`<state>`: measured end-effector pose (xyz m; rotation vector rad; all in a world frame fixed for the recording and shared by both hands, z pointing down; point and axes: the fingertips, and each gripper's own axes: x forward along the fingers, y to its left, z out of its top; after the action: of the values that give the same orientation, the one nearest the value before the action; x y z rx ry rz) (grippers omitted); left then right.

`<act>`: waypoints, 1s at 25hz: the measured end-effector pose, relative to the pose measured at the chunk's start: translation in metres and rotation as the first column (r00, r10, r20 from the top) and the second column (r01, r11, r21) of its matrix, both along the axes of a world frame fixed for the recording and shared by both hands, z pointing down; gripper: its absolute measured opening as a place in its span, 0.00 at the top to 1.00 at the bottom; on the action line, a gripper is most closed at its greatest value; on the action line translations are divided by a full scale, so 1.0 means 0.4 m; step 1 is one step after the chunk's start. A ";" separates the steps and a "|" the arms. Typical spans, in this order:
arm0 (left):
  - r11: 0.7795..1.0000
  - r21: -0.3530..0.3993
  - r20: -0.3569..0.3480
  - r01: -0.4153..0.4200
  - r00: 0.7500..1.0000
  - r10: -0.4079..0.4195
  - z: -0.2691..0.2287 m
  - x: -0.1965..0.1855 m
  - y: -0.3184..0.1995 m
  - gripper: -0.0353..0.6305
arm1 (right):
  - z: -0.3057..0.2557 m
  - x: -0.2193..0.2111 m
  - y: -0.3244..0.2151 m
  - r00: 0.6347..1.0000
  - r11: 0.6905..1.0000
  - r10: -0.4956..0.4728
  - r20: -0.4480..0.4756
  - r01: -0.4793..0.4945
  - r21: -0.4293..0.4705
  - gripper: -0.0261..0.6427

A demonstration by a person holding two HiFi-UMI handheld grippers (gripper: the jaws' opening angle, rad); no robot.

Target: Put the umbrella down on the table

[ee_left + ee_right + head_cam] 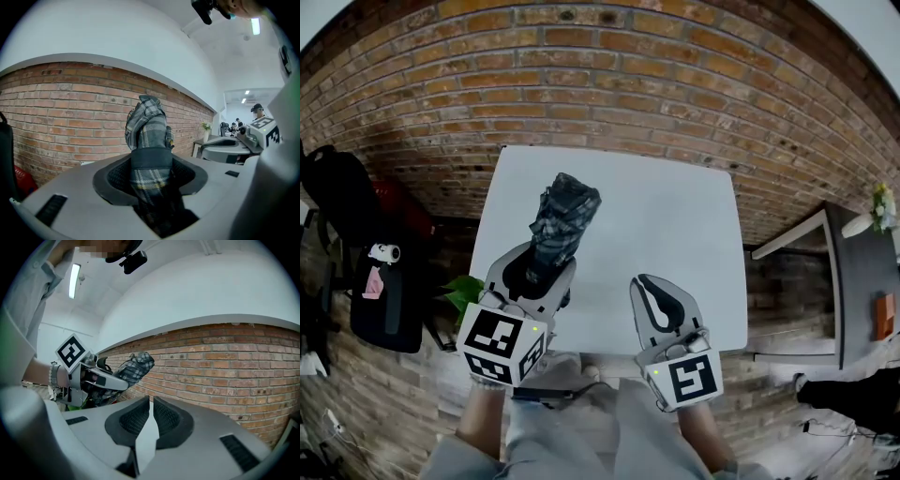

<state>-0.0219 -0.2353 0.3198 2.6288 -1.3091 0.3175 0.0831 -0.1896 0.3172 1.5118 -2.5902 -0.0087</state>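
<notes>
My left gripper (539,262) is shut on a folded grey plaid umbrella (562,220), clasping it around a dark strap. The umbrella juts forward and up over the near left part of the white table (675,234). In the left gripper view the umbrella (147,136) fills the gap between the pads of the left gripper (151,171). My right gripper (661,300) hovers over the table's near edge to the right, jaws shut with nothing between them. The right gripper view shows its own jaws (151,411) and, off to the left, the umbrella (136,366) held in the other gripper.
A brick wall (609,84) rises behind the table. A black bag (347,197) and a red item (398,206) sit to the left, with green leaves (469,291) near the table's corner. A dark side table (862,272) with a small plant (881,206) stands at right.
</notes>
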 end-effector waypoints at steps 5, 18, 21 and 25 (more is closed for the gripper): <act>1.000 -0.016 -0.012 -0.017 1.000 0.016 0.006 0.026 -0.110 0.61 | 0.009 0.013 -0.055 1.000 1.000 0.024 -0.008 -0.024 -0.015 0.88; 0.987 -0.157 0.053 0.021 0.999 -0.012 0.178 0.052 -0.370 0.61 | 0.074 0.040 -0.166 0.997 0.995 0.069 -0.021 -0.070 -0.070 0.88; 0.981 -0.191 0.088 0.025 0.996 -0.008 0.235 0.059 -0.419 0.61 | 0.083 0.039 -0.194 0.997 0.995 0.075 -0.012 -0.076 -0.063 0.88; 0.969 -0.245 0.125 0.031 0.992 0.000 0.312 0.070 -0.475 0.60 | 0.108 0.038 -0.224 0.997 0.993 0.081 -0.015 -0.082 -0.082 0.88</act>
<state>0.0059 -0.4252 0.4448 2.4224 -1.2360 0.6087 0.0985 -0.2792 0.3605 1.5816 -2.4855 0.0970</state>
